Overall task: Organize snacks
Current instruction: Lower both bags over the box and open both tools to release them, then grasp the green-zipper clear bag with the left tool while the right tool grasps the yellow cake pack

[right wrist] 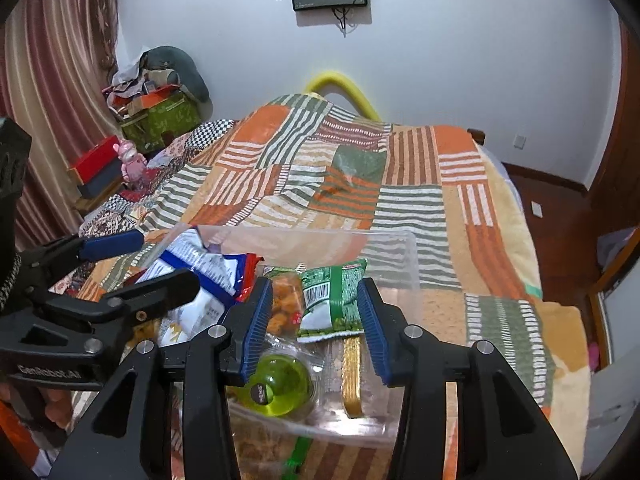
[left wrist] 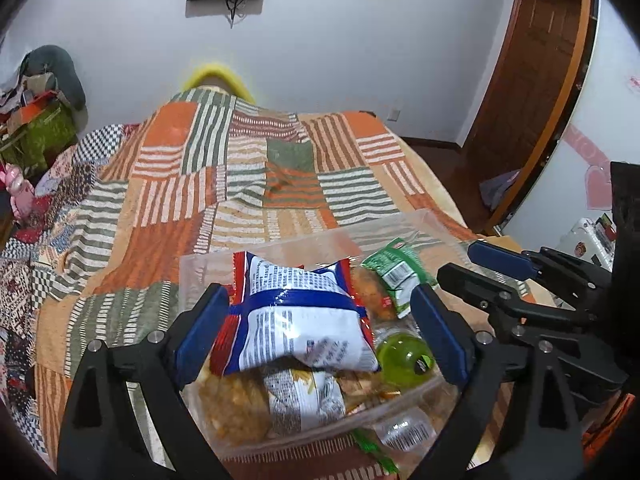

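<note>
Left gripper (left wrist: 320,320) jaws released, wide around blue-white packet (left wrist: 296,320) atop snacks in clear bin (right wrist: 400,252) on bed (left wrist: 240,184). Right gripper (right wrist: 316,328) narrow, nothing visibly gripped. Mostly binned; green packet (left wrist: 376,456) outside.

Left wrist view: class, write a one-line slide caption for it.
Open left gripper straddles a blue-and-white snack packet lying atop a clear snack-filled container on a patchwork bedspread.
</note>
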`<state>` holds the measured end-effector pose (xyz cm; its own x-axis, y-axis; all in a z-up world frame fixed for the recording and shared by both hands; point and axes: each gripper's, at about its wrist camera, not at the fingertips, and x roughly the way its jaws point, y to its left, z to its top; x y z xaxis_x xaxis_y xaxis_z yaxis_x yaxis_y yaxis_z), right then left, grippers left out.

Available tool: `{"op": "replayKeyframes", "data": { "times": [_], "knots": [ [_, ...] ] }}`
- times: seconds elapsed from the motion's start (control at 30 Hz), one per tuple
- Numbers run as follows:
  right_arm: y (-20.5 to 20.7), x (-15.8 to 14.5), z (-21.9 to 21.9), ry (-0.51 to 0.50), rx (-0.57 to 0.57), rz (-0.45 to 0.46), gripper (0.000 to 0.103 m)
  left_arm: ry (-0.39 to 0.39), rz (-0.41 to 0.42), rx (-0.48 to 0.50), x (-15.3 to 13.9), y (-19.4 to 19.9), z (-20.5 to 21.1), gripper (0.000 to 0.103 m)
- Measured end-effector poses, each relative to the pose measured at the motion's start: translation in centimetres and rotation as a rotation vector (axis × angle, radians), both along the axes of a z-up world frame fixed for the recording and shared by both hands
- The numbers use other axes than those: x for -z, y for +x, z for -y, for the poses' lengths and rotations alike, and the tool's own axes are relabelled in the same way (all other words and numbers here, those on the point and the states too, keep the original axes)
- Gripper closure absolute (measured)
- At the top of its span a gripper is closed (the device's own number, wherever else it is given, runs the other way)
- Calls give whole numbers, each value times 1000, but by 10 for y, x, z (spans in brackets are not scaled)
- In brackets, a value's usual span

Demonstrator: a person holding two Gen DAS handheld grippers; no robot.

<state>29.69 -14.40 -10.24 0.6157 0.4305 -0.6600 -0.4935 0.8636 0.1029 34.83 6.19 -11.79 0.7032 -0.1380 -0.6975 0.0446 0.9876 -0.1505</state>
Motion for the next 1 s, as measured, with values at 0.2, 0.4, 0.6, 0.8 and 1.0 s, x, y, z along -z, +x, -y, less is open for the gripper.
{"op": "replayKeyframes", "data": {
  "times": [0.2,0.4,0.6,0.8,1.0],
  "knots": [
    [-19,-10,6,-9,-4,34,60,15,43,4,-20,-29,1,9],
    [-44,-18,7,-19,-17,60,58,18,57,8,-28,-64,-2,9],
    [-73,-12,6,4,-23,35,52,23,26,19,-19,-98,-2,9],
    [-98,12,0,-13,-25,-21,35,11,-20,31,2,-132,-4,9],
    [-110,39,-5,-72,-8,-58,15,-5,-90,27,32,-149,-7,9]
  ]
}}
